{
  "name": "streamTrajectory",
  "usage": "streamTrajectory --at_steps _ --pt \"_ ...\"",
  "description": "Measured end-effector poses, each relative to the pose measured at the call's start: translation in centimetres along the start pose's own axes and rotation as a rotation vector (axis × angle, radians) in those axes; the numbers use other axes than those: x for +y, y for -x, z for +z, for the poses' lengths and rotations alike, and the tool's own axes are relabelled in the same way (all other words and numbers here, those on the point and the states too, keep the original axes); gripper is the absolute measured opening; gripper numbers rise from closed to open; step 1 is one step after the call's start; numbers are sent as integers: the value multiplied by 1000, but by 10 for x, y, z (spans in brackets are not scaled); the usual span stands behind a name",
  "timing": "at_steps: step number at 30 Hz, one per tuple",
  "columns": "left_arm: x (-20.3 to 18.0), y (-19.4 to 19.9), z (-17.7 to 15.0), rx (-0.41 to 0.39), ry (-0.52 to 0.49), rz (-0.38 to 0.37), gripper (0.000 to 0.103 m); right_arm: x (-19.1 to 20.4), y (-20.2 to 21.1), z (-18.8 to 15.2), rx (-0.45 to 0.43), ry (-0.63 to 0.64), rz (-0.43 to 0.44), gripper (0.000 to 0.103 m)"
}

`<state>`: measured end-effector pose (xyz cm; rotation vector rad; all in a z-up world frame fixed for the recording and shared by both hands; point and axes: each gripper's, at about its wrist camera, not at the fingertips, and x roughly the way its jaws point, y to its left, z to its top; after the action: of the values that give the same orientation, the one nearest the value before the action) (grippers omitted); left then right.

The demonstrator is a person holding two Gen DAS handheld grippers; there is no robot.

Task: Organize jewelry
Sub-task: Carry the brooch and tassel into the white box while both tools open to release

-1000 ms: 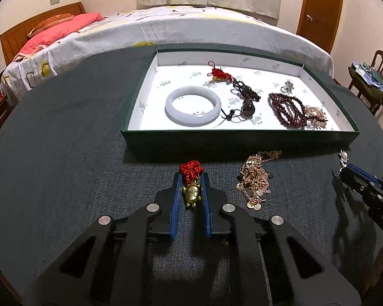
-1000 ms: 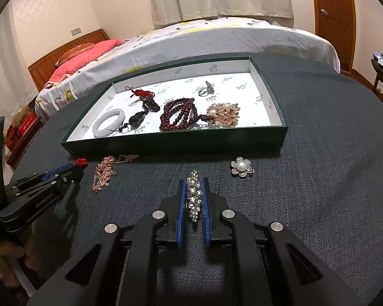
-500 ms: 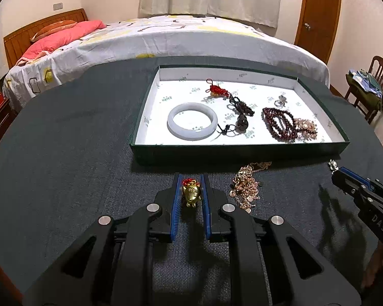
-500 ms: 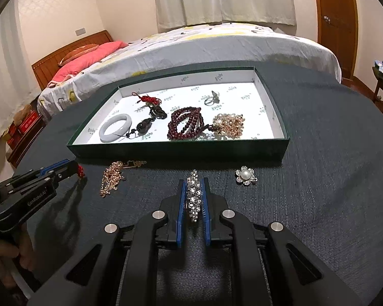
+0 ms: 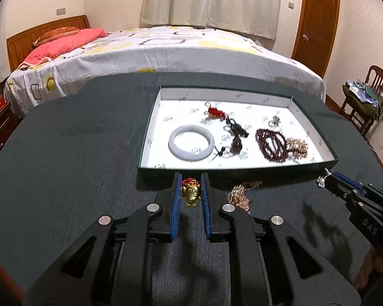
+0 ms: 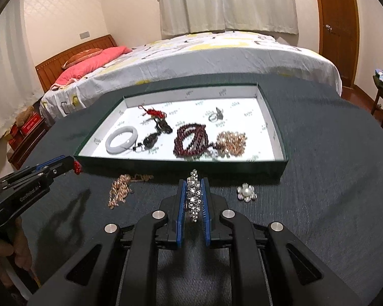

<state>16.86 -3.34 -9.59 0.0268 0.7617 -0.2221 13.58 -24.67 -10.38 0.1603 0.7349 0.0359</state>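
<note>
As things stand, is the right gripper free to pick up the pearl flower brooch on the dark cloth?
Probably not yet: the right gripper is shut on a rhinestone hair clip. The pearl flower brooch lies unobstructed just right of it.

One green tray (image 6: 280, 141) holds six pieces: one white bangle (image 6: 121, 142), one red knot charm (image 6: 154, 113), one dark pendant (image 6: 150, 140), one ring (image 6: 215, 116), one red bead bracelet (image 6: 190, 140), one gold cluster (image 6: 231, 140). Near it on the cloth lie one chain (image 6: 120, 190) and one pearl flower brooch (image 6: 247, 192). Two grippers (image 5: 190, 178) (image 6: 193, 181) each hold one piece.
</note>
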Motion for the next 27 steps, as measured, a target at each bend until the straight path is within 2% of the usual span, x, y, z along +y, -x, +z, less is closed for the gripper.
streamTrajectory --at_steps 8,18,21,27 --pt "-4 1 35 -73 -4 -26 15 -2 1 35 -63 -6 20 12" --pt "-14 -35 89 -138 -12 -35 15 -12 -25 87 -134 16 -19 12" --pt "-17 -56 99 -128 -17 -25 15 -17 -48 95 -113 25 -37 12" --pt "-17 -111 105 -34 0 -17 15 -33 -93 100 -36 20 -80 12"
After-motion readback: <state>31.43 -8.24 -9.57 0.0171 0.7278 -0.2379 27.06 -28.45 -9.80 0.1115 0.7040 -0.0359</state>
